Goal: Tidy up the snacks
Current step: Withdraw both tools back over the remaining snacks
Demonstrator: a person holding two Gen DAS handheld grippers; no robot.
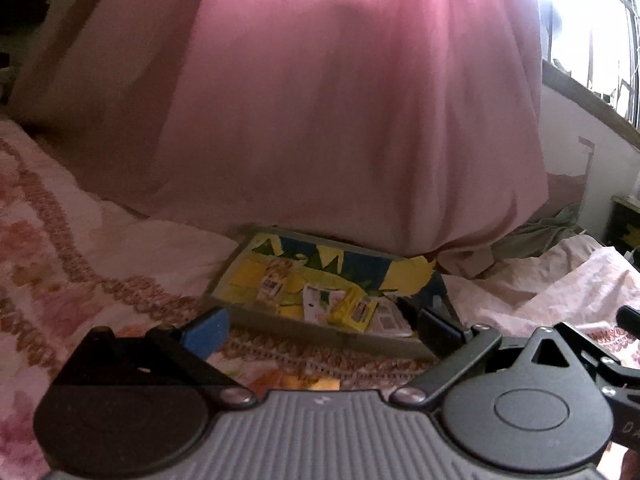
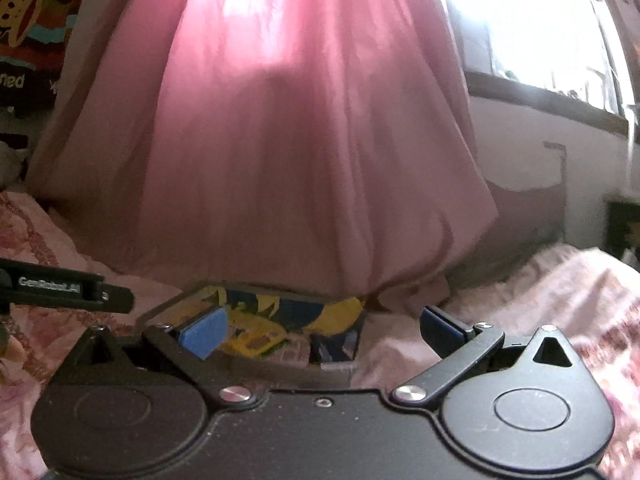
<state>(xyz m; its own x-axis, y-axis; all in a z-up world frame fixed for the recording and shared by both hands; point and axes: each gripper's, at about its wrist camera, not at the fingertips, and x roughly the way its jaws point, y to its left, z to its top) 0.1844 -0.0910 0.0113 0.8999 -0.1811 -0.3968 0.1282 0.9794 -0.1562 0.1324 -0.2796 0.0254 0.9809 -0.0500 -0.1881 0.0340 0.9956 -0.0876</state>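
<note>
1. Snacks lie in a shallow tray [image 1: 236,276] on the bed, its far edge tucked under the hem of a big pink curtain [image 1: 340,120].
2. The curtain fills most of both wrist views, with a bright window [image 1: 600,20] to its right.
3. The bed wears a pink floral bedspread [image 1: 60,240] that is rumpled around the tray.
4. The tray has a yellow-and-blue printed lining; in the right wrist view it shows at [image 2: 168,308].
5. Inside it sit a small yellow packet [image 1: 356,308], a white packet [image 1: 316,300] just beside it, and another pale yellow packet [image 1: 272,280] toward the left.
6. The left claw [image 1: 320,326] is spread wide with nothing between its blue pads, hanging just in front of the tray's near edge.
7. The right claw [image 2: 320,330] is likewise spread wide and holds nothing; a yellow packet [image 2: 256,340] in the tray shows between its pads, untouched.
8. The left claw's side pokes into the right wrist view at its left edge.
</note>
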